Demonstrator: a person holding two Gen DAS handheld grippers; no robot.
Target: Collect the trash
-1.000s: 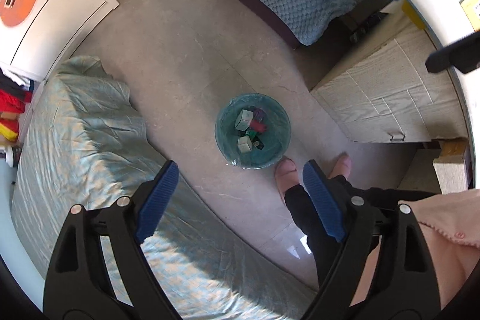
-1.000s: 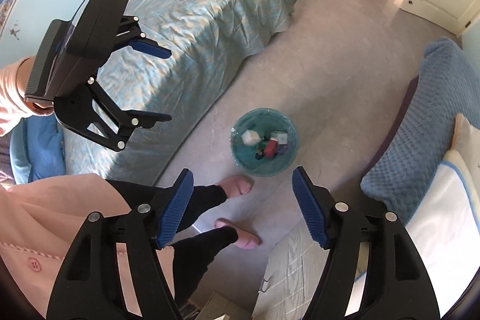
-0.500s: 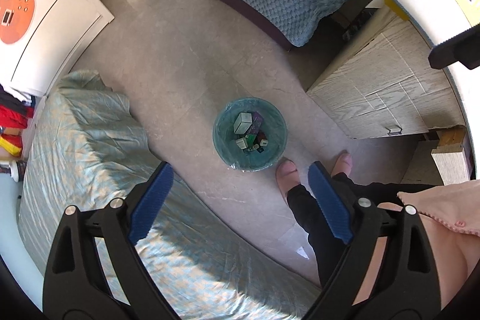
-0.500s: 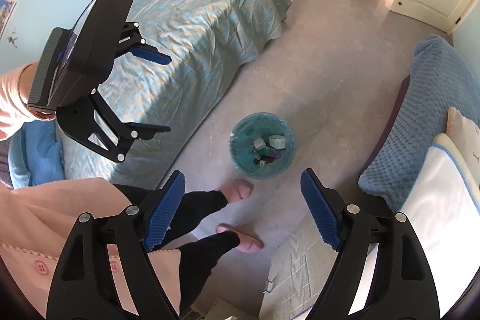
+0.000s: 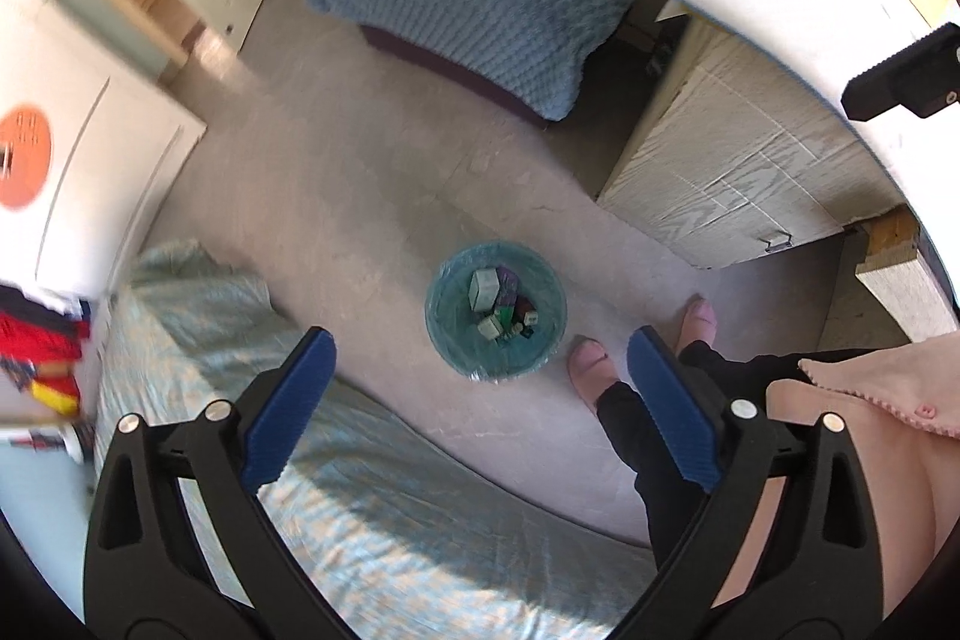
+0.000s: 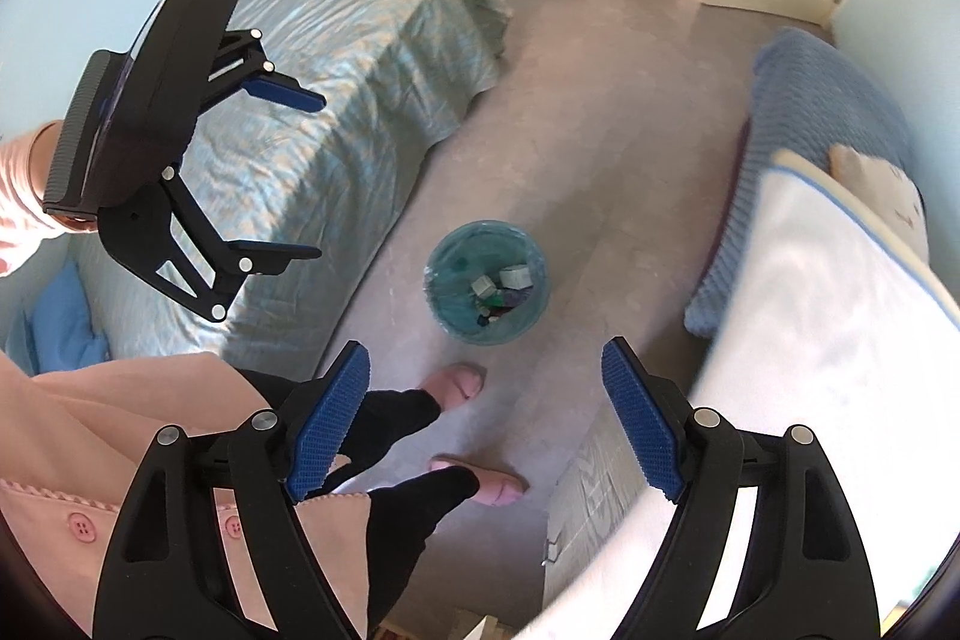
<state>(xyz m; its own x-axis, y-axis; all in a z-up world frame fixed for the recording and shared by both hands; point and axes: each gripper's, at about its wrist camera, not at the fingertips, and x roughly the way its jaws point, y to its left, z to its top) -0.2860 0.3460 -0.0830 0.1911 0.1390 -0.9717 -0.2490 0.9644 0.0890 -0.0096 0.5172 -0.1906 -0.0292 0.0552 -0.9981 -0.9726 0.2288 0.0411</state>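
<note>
The left gripper (image 5: 480, 358) is held wide apart with nothing between its blue pads, and the right gripper (image 6: 486, 376) is likewise spread and unloaded. Both are raised high above the floor (image 5: 360, 172). Well below, a teal trash bin (image 5: 444, 340) is seen holding small boxes (image 5: 485, 287), between two beds, near the person's feet (image 6: 459, 382).

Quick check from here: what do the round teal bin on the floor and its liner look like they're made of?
The round teal bin looks like translucent plastic: the floor tone shows faintly through its wall. Its liner seems to be thin clear plastic film, judging by the glossy crinkles bunched around the rim. The small boxes inside look like matte cardboard, though they are too small to be sure.
</note>
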